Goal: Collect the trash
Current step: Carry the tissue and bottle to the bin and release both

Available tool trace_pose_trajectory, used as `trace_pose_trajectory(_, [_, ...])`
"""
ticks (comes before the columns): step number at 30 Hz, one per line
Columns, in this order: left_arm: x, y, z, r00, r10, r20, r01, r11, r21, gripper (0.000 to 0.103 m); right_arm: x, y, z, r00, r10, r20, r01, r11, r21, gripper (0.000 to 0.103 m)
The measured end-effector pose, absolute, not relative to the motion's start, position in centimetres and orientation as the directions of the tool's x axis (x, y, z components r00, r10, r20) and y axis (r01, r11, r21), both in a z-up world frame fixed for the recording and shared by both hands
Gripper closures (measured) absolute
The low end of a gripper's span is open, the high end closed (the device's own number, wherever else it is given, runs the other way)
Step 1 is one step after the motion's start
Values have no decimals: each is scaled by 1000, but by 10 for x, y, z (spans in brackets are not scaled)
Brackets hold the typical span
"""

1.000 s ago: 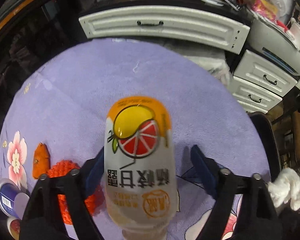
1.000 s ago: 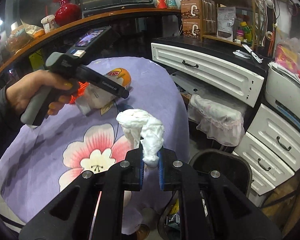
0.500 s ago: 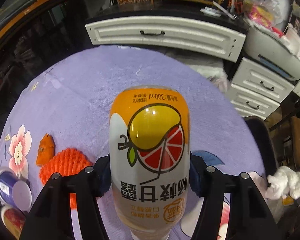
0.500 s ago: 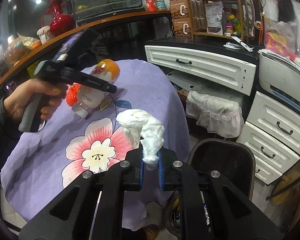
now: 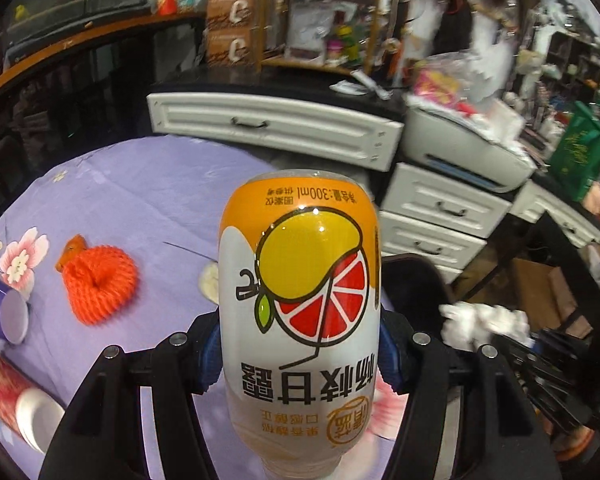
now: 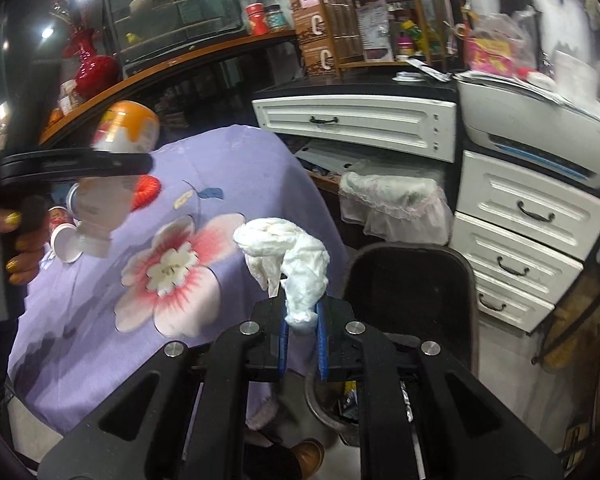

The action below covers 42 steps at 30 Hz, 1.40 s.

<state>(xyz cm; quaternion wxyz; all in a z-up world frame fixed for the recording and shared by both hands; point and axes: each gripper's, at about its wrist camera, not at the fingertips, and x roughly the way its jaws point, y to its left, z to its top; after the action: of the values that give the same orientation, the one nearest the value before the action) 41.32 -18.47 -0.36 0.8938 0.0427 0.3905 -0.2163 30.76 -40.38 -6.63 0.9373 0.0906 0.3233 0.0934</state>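
Note:
My left gripper [image 5: 300, 354] is shut on a white and orange drink bottle [image 5: 300, 304] with a citrus label, held bottom-forward above the purple flowered tablecloth [image 5: 140, 208]. The same bottle [image 6: 120, 148] and left gripper show at the left of the right wrist view. My right gripper [image 6: 302, 334] is shut on a crumpled white tissue [image 6: 288, 264], held past the table's edge above a dark trash bin [image 6: 332, 404]. The tissue [image 5: 484, 322] also shows at the right of the left wrist view.
On the table lie an orange foam net [image 5: 100, 284], a purple cup [image 5: 2, 312] and a red paper tube [image 5: 12, 396]. A black chair [image 6: 412, 292] stands beside the table. White drawers [image 6: 516, 240] and a printer [image 6: 532, 124] line the back.
My left gripper closed on the bottle and lifted it off the table, swinging right. My right gripper with the tissue moved right, off the table edge toward the chair and bin.

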Motion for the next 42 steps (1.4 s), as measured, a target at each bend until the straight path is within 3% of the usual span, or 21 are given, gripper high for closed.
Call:
trace_pose_trajectory(13, [353,-264,-22,523,-494,-694,556,815,-161,43,291,-444,-126,722,119,-681,33,978,206,91])
trace_pose_trajectory(23, [343,-300,-47,483,-501,-718,584,795,-162,43,320,-467,-195,632,90,-770,142,963,229,91])
trace_pose_trajectory(27, [340,-309,-63,456,-497,-739,586,792,-171,43,328,-469,-213,607,85,-790,162,960,228,84])
trace_pose_trajectory(31, [340,-317,-75,435,-491,-755,587,790,-176,43,328,-470,-219,603,64,-795,180,960,214,64])
trace_pose_trajectory(42, [353,-348,-113,389,-439,-810,587,795,-149,43,285,-490,-178,672,-14,-740,211,962,174,57])
